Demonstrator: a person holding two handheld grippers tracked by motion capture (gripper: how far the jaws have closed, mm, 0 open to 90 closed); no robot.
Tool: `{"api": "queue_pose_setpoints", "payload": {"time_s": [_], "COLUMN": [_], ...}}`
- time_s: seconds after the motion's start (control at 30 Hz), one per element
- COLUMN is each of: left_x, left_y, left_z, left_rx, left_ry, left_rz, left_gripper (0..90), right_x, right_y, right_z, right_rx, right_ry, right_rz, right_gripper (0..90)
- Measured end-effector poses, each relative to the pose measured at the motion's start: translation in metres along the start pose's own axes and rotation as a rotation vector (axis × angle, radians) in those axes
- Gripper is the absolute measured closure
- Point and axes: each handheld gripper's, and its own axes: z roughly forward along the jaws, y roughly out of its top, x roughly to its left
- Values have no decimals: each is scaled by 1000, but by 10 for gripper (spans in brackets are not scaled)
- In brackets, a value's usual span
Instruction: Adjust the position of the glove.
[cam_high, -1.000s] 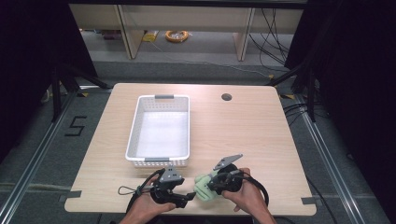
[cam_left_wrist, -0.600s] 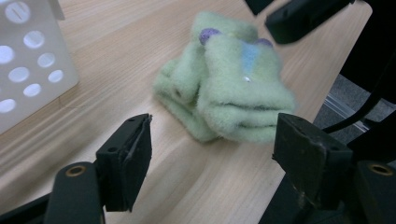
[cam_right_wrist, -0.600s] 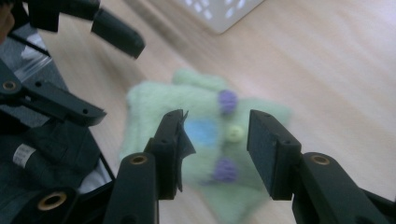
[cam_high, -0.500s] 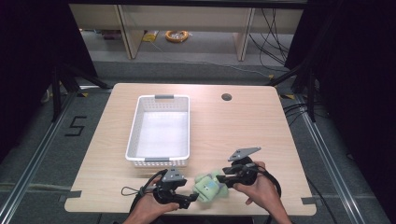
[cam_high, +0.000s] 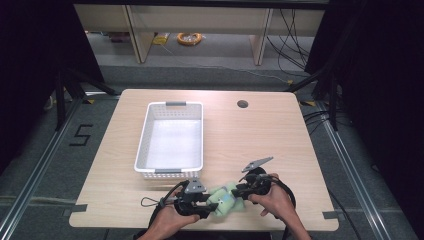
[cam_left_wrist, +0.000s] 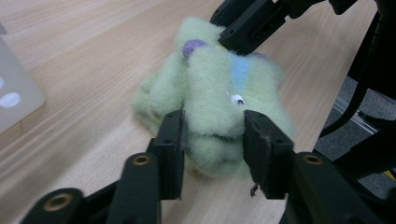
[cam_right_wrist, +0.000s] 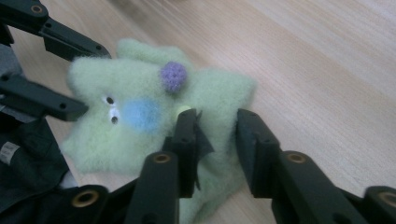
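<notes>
A pale green plush toy (cam_high: 224, 199) lies on the tabletop (cam_high: 260, 135) close to its near edge, right of centre, just in front of the near end of the white plastic basket (cam_high: 145, 131), which stands empty farther back. The left gripper (cam_left_wrist: 212, 135) comes at the toy from the left and the right gripper (cam_right_wrist: 215, 135) from the right, so the toy sits between the two, probably so that each can take one side of the soft body and neither pushes it away across the smooth wood. In the left gripper view the jaws stand either side of the toy's head end, near the small eye and the blue patch, and press into the fleece, so they are closed on the toy. In the right gripper view the jaws pinch a narrower flap of the toy, below the purple pom-pom (cam_right_wrist: 173, 75), with the fabric bunched between them; they too look closed on it. The toy rests flat on the wood, not lifted, and it keeps its shape only loosely, so a hold at both ends makes sense: such limp stuffed fabric would sag or fold from a single pinch. The basket's open top lies just beyond the grippers, so it is likely the place meant for the toy, and a short lift forward over its near rim would reach it.
</notes>
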Motion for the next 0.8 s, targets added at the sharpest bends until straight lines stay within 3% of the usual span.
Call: {"api": "queue_pose_setpoints", "payload": {"time_s": [0.03, 0.1, 0.13, 0.27, 0.3, 0.33, 0.37, 0.43, 0.5, 0.53, 0.6, 0.7, 0.73, 0.8], "left_x": [-1, 1, -1, 0, 0, -1, 0, 0, 1, 3, 3, 3, 5, 7], "left_y": [0, -1, -2, 0, 1, 2, 4, 6, 10, 16, 17, 23, 24, 24], "left_z": [1, 1, 2, -2, -4, -5, -7, -10, -15, -19, -19, -17, -15, -13], "left_rx": [-13, -13, -29, -23, -26, -47, -53, -54, -66, -67, -77, -44, -38, -32], "left_ry": [3, 10, 11, 14, 8, 7, 7, 7, -1, -1, -11, -22, -21, -27], "left_rz": [-10, 6, -28, 16, 22, -9, 17, 15, 6, 36, 39, 48, 70, 64], "left_gripper": [668, 733, 752, 787, 793, 797, 799, 801, 802, 802, 803, 802, 802, 802], "right_x": [-1, 2, 0, 6, 8, 9, 11, 16, 20, 21, 25, 32, 31, 31], "right_y": [0, -2, -2, -2, -1, -1, -1, -3, -6, -9, -13, -20, -22, -24], "right_z": [-2, -3, -1, -4, -6, -7, -9, -16, -21, -24, -28, -37, -38, -39], "right_rx": [-2, 0, -3, -17, -3, -1, -8, -12, -42, -68, -94, -96, -110, -106], "right_ry": [12, -11, -8, -22, -28, -48, -46, -44, -34, -27, -30, -28, -35, -28], "right_rz": [15, 42, 19, 1, -6, -19, -23, -15, -21, -23, 2, 18, 6, 14], "right_gripper": [757, 801, 825, 860, 862, 864, 865, 865, 865, 865, 865, 865, 865, 865]}}
